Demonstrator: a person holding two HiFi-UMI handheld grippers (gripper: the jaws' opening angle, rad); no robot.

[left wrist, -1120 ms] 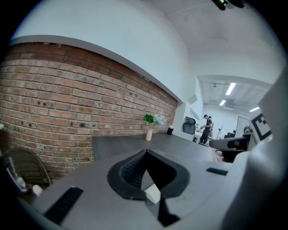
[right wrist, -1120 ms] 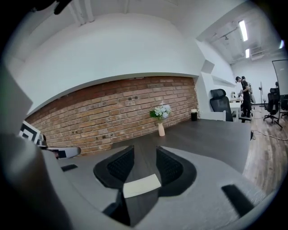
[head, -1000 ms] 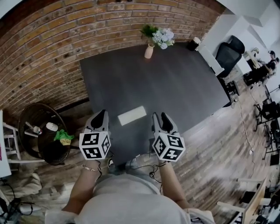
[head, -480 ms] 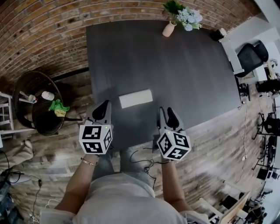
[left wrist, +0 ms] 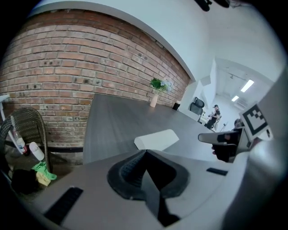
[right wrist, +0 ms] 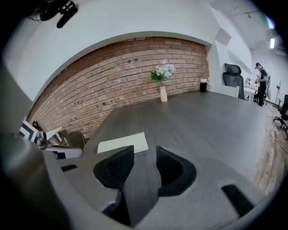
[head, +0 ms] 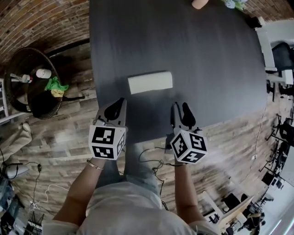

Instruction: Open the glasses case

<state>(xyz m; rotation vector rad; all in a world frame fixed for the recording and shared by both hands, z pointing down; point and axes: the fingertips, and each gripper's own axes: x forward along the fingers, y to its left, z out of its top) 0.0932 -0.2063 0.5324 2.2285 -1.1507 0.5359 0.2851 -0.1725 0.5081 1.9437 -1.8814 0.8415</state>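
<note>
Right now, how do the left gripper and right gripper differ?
Left gripper has its jaws together; right gripper has its jaws apart. Left gripper is by the table's left edge; right gripper is further in. Both are empty, short of the glasses case.

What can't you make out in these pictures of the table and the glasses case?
- Glasses case: seam and hinge side too small in the head view; part of its near edge hidden behind a finger in the right gripper view.
- Vase: cut off by the head view's top edge.
- Bottles on the round side table: labels too small, head view.
</note>
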